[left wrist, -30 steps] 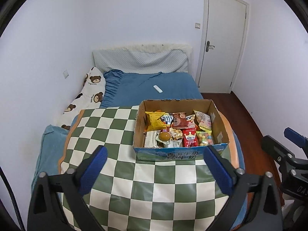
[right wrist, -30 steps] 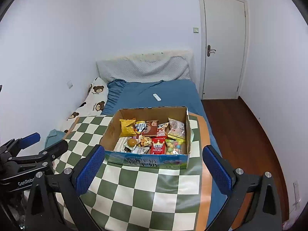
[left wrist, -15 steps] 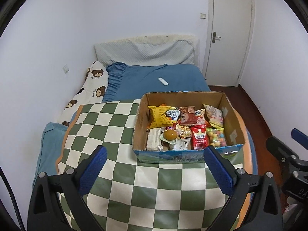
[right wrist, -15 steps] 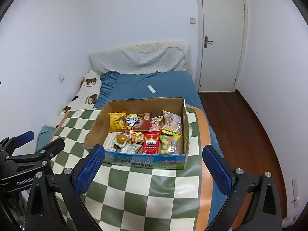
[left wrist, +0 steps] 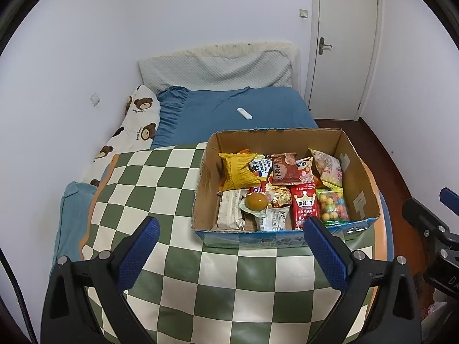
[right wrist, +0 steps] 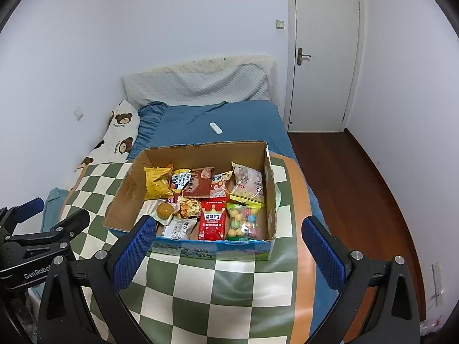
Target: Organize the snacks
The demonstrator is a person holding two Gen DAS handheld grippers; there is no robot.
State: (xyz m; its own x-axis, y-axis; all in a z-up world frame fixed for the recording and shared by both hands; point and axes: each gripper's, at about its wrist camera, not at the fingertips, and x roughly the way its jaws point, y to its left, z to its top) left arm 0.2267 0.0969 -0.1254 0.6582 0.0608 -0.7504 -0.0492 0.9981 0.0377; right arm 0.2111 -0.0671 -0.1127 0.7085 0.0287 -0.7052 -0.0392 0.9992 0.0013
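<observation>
An open cardboard box with a blue printed front stands on a green-and-cream checkered cloth on the bed. Inside lie several snack packs: a yellow bag, a red crown-print pack, a bag of coloured balls, a round amber jelly. My left gripper hangs open just short of the box's front. My right gripper is open too, near the front edge, empty.
Beyond the cloth lies a blue bedsheet with a small white remote. A bear-print pillow lies along the left wall. A white door and dark wooden floor are to the right of the bed.
Both grippers have moved forward and tilted down toward the box, which now looks larger and nearer. The jaws stayed open. Nothing in the box moved.
</observation>
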